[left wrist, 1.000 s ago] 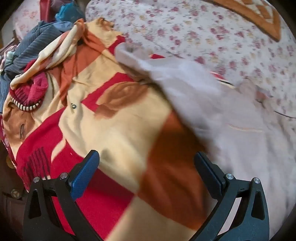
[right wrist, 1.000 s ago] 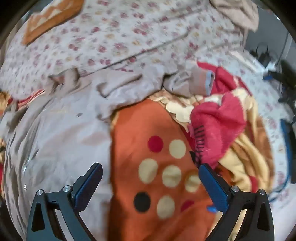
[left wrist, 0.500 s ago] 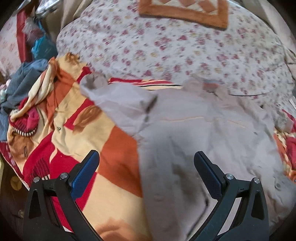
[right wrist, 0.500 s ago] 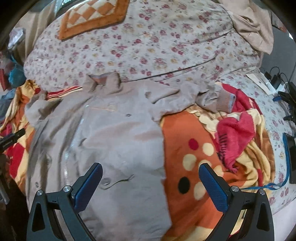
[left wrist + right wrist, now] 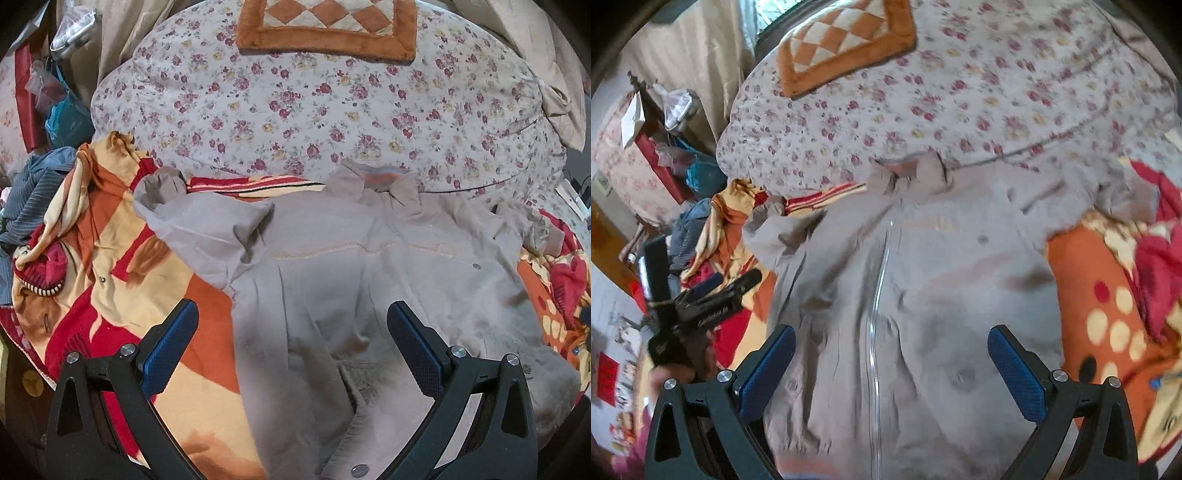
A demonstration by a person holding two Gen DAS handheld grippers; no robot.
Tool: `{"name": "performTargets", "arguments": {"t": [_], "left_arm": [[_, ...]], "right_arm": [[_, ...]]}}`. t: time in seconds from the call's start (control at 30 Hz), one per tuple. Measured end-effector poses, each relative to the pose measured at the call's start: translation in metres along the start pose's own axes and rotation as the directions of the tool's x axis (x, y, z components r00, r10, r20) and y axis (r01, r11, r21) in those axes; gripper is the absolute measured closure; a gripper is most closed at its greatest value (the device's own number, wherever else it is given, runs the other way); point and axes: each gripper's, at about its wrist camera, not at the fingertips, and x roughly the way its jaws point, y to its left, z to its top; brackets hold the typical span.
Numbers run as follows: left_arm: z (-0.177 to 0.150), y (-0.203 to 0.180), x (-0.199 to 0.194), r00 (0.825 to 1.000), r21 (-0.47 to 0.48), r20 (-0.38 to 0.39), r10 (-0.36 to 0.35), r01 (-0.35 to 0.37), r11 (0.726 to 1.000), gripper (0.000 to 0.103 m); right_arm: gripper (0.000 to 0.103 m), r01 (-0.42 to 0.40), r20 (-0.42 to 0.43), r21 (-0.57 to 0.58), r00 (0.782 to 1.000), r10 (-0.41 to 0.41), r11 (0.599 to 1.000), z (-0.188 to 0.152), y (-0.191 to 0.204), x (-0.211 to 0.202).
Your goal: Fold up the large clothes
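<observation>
Folding is barely starting, we are judging: the jacket (image 5: 369, 280) is lying spread face up on the blanket (image 5: 192, 306), zipper (image 5: 877, 295) closed, no fold made. Nearest us, we are holding the left gripper (image 5: 291, 334) and right gripper (image 5: 892, 363) over the jacket's lower body, fingers spread wide, pinching nothing. Beyond the jacket's collar (image 5: 380, 181), the quilt (image 5: 332, 99) is rising.
</observation>
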Motion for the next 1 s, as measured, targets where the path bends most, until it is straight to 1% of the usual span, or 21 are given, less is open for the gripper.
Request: {"name": "performTargets", "arguments": {"t": [0.17,0.23,0.37,0.5,0.67,1.0], "left_arm": [[-0.002,-0.007,0.01,1.0,0.008,-0.014,0.008,-0.008,1.0,0.001],[-0.002,-0.007,0.014,1.0,0.005,-0.017,0.004,-0.004,1.0,0.001],[-0.002,-0.008,0.019,1.0,0.002,-0.014,0.012,-0.012,1.0,0.001],[0.0,-0.008,0.026,1.0,0.0,-0.027,0.015,-0.015,1.0,0.001],[-0.001,-0.007,0.033,0.999,-0.001,-0.03,0.024,-0.024,1.0,0.001],[-0.001,-0.005,0.044,0.998,-0.012,-0.048,0.027,-0.028,1.0,0.001]], "right_arm": [[0.0,0.07,0.022,-0.056,0.997,-0.069,0.996,0.01,0.014,0.025],[0.0,0.087,0.026,-0.075,0.996,-0.085,0.993,0.012,0.017,0.036],[0.0,0.128,0.048,-0.105,0.991,-0.124,0.986,0.012,0.022,0.046],[0.0,0.16,0.055,-0.123,0.987,-0.154,0.979,0.012,0.025,0.054],[0.0,0.181,0.056,-0.131,0.983,-0.175,0.975,0.012,0.023,0.062],[0.0,0.195,0.055,-0.152,0.98,-0.189,0.969,0.01,0.027,0.076]]}}
